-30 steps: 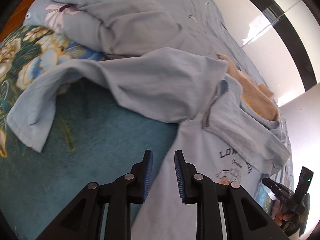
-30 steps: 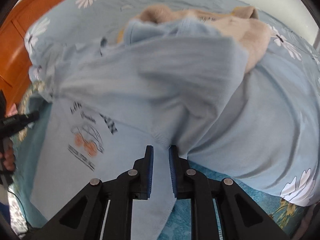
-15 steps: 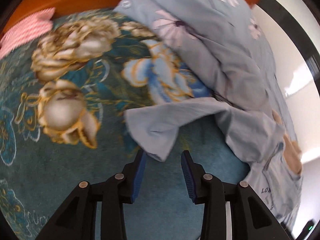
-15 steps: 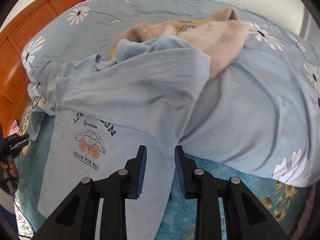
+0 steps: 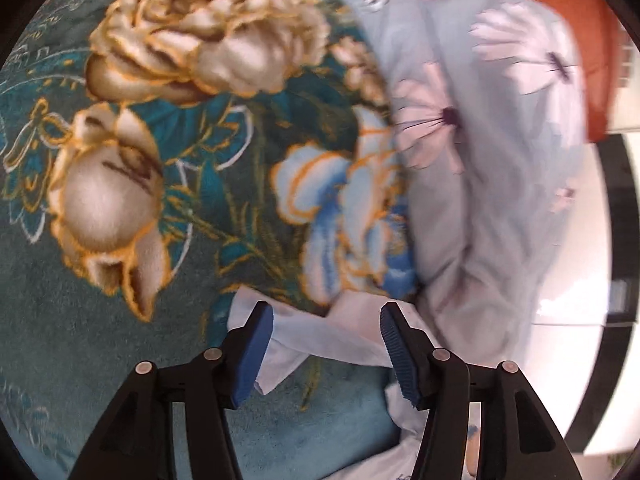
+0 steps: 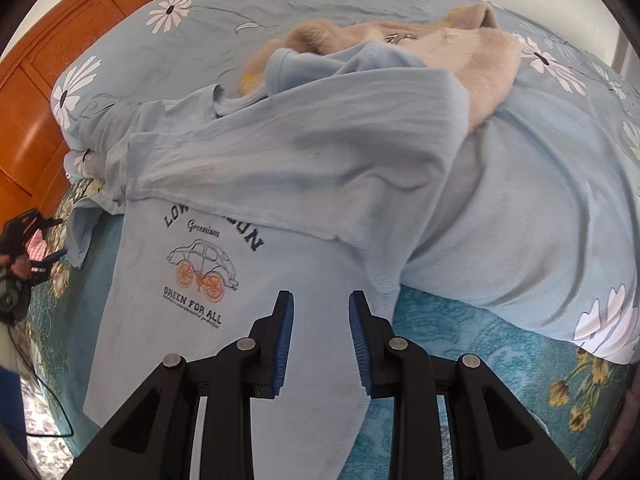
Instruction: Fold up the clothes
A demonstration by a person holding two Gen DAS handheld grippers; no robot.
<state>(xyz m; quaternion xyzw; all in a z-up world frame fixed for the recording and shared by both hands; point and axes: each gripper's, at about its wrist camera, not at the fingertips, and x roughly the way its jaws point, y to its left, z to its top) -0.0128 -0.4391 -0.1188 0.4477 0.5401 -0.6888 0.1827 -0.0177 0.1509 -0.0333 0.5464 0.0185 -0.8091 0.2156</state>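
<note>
A light blue T-shirt (image 6: 224,344) with a car print lies on the teal floral blanket (image 6: 472,344), its upper half folded down over the chest. My right gripper (image 6: 320,334) is open just above the shirt's lower right side, holding nothing. In the left wrist view my left gripper (image 5: 326,346) is open wide, with the end of the shirt's sleeve (image 5: 320,336) lying between its fingers. The left gripper also shows in the right wrist view (image 6: 28,248) at the far left by that sleeve.
A beige fleece garment (image 6: 472,52) lies on the light blue daisy-print duvet (image 6: 540,216) behind the shirt. The duvet also bunches up at the right of the left wrist view (image 5: 500,184). An orange wooden headboard (image 6: 48,64) stands at the back left.
My left gripper has swung left from the shirt's body to the sleeve end and opened wider. My right gripper has opened and let go of the shirt's folded edge.
</note>
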